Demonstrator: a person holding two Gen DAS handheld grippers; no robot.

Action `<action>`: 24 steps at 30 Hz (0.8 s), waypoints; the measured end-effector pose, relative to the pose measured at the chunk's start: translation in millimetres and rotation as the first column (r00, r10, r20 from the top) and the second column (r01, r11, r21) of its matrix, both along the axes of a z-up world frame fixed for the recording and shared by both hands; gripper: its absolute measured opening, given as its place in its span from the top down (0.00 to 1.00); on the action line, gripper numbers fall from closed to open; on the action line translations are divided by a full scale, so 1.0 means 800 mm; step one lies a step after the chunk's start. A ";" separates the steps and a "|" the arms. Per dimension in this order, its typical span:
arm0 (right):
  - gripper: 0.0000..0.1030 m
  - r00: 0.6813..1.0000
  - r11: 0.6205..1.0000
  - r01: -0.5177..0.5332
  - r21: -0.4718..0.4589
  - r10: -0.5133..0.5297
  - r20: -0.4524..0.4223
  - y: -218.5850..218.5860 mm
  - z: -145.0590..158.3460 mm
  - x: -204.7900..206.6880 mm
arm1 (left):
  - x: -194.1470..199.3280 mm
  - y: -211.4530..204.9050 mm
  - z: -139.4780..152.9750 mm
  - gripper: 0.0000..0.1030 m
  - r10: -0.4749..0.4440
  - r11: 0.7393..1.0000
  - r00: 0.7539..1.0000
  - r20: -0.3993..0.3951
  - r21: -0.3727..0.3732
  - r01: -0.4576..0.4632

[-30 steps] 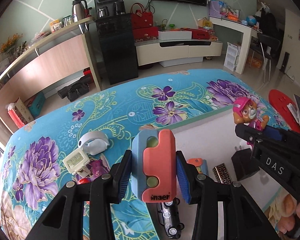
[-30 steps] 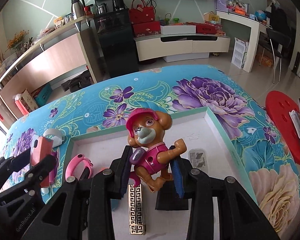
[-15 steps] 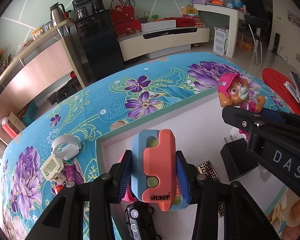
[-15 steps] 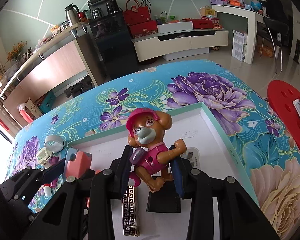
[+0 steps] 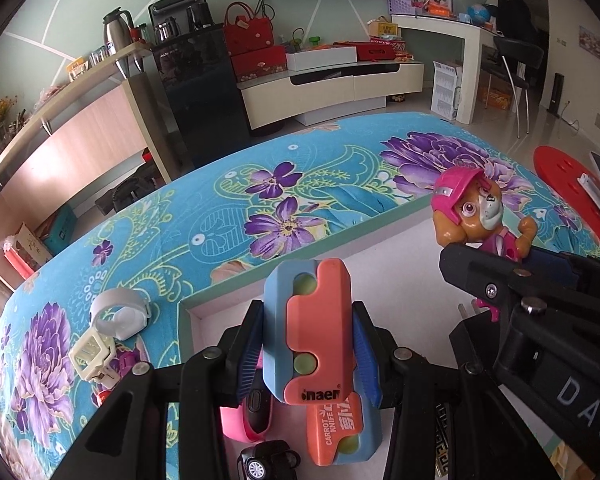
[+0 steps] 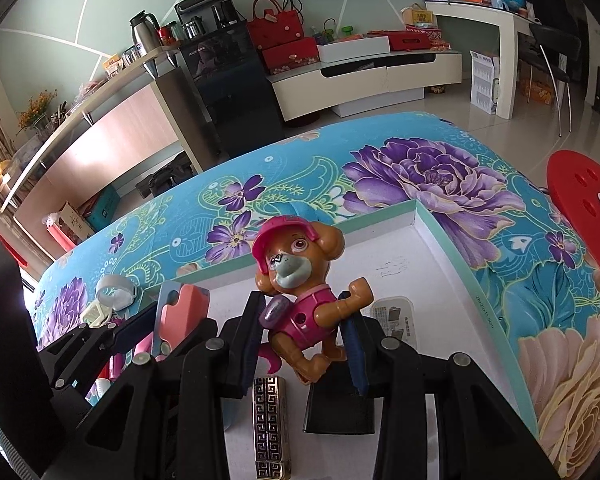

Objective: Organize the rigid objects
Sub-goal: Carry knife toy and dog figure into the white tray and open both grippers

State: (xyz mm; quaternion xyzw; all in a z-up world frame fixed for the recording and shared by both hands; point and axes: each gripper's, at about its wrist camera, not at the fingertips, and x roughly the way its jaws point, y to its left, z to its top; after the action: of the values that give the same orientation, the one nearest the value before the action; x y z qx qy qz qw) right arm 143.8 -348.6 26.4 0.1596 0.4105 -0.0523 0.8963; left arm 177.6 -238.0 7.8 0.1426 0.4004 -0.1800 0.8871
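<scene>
My left gripper (image 5: 306,344) is shut on a blue and coral toy block (image 5: 306,328) and holds it over the left end of the white tray (image 5: 188,308). A second coral carrot-knife toy (image 5: 338,428), a pink item (image 5: 236,420) and a black toy car (image 5: 266,462) lie in the tray below it. My right gripper (image 6: 304,332) is shut on a brown puppy figure in a pink helmet (image 6: 296,280), held above the tray (image 6: 440,232). The puppy also shows in the left wrist view (image 5: 474,212).
In the tray lie a patterned metal bar (image 6: 270,424), a black block (image 6: 340,408) and a white label card (image 6: 392,316). On the floral cloth left of the tray sit a grey ring (image 5: 118,312) and a cream clip (image 5: 92,352). A red stool (image 6: 580,188) stands to the right.
The left gripper has carried the blue and coral block rightwards from over the cloth to over the tray's left end. The right gripper still holds the puppy over the tray.
</scene>
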 end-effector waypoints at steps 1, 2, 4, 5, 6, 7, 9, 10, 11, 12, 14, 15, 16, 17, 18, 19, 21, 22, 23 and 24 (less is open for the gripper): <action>0.62 1.000 1.000 0.000 0.002 0.000 -0.002 0.000 -0.001 0.001 | 0.001 -0.001 -0.001 0.56 -0.003 1.000 1.000 0.003 -0.005 0.003; 0.62 1.000 1.000 0.001 0.004 -0.001 -0.005 0.000 -0.003 0.002 | 0.002 -0.002 -0.002 0.56 -0.006 1.000 1.000 0.004 -0.008 0.006; 0.62 1.000 1.000 0.001 0.007 -0.001 -0.010 0.000 -0.005 0.003 | 0.003 -0.004 -0.005 0.56 -0.006 1.000 1.000 -0.001 -0.009 0.006; 0.62 1.000 1.000 0.001 0.008 -0.001 -0.013 0.000 -0.007 0.004 | 0.004 -0.004 -0.006 0.56 -0.005 1.000 1.000 -0.002 -0.007 0.005; 0.62 1.000 1.000 -0.001 0.009 0.001 -0.015 0.000 -0.008 0.005 | 0.004 -0.005 -0.008 0.56 -0.004 1.000 1.000 -0.003 -0.005 0.004; 0.62 1.000 1.000 -0.004 0.012 0.004 -0.017 0.001 -0.009 0.006 | 0.004 -0.006 -0.010 0.56 -0.003 1.000 1.000 -0.003 -0.001 0.003; 0.62 1.000 1.000 -0.010 0.019 0.010 -0.023 0.001 -0.012 0.007 | 0.005 -0.006 -0.013 0.56 0.000 1.000 1.000 -0.006 0.002 0.000; 0.62 1.000 1.000 -0.013 0.019 0.014 -0.028 0.002 -0.014 0.008 | 0.005 -0.005 -0.013 0.56 0.003 1.000 1.000 -0.007 0.000 -0.003; 0.62 0.999 1.000 -0.015 0.017 0.016 -0.033 0.002 -0.015 0.009 | 0.006 -0.004 -0.013 0.56 0.006 1.000 1.000 -0.008 -0.004 -0.006; 0.62 0.999 1.000 -0.017 0.015 0.017 -0.038 0.003 -0.016 0.010 | 0.006 -0.003 -0.013 0.56 0.009 1.000 1.000 -0.011 -0.005 -0.009; 0.62 0.999 1.000 -0.017 0.017 0.018 -0.046 0.003 -0.019 0.011 | 0.007 -0.002 -0.016 0.56 0.015 1.000 1.000 -0.020 -0.004 -0.015; 0.62 0.999 1.000 -0.013 0.018 0.014 -0.051 0.003 -0.021 0.011 | 0.008 -0.001 -0.018 0.56 0.019 1.000 0.999 -0.029 -0.004 -0.020; 0.62 0.998 1.000 -0.007 0.018 0.008 -0.056 0.002 -0.022 0.012 | 0.009 0.000 -0.019 0.55 0.025 1.000 0.999 -0.032 -0.003 -0.025; 0.62 0.998 1.000 -0.001 0.014 0.002 -0.062 0.001 -0.023 0.012 | 0.009 -0.001 -0.020 0.55 0.027 1.000 0.999 -0.033 0.000 -0.027; 0.62 0.998 1.000 0.004 0.011 -0.003 -0.066 0.001 -0.024 0.012 | 0.009 -0.001 -0.021 0.55 0.026 1.000 0.999 -0.033 0.003 -0.026; 0.62 0.998 1.000 0.007 0.012 -0.006 -0.070 0.000 -0.025 0.012 | 0.008 -0.001 -0.021 0.55 0.025 1.000 0.999 -0.034 0.004 -0.025; 0.62 0.997 1.000 0.008 0.020 -0.007 -0.082 -0.001 -0.029 0.013 | 0.007 -0.001 -0.021 0.54 0.024 1.000 0.999 -0.037 0.001 -0.024; 0.62 0.996 1.000 0.009 0.019 -0.008 -0.089 -0.001 -0.031 0.014 | 0.007 -0.001 -0.021 0.53 0.023 1.000 0.999 -0.038 0.002 -0.023; 0.62 0.995 1.000 0.010 0.016 -0.009 -0.096 0.000 -0.033 0.015 | 0.007 -0.001 -0.021 0.52 0.023 1.000 0.999 -0.038 0.004 -0.023; 0.62 0.995 1.000 0.012 0.011 -0.010 -0.101 0.000 -0.034 0.016 | 0.007 -0.002 -0.021 0.49 0.024 1.000 0.999 -0.038 0.006 -0.024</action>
State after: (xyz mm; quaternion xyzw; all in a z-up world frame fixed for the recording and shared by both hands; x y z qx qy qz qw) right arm 156.5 -348.9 -1.0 0.1642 0.4548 -0.0628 0.8731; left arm 182.9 -239.2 -9.2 0.1369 0.4193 -0.1710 0.8810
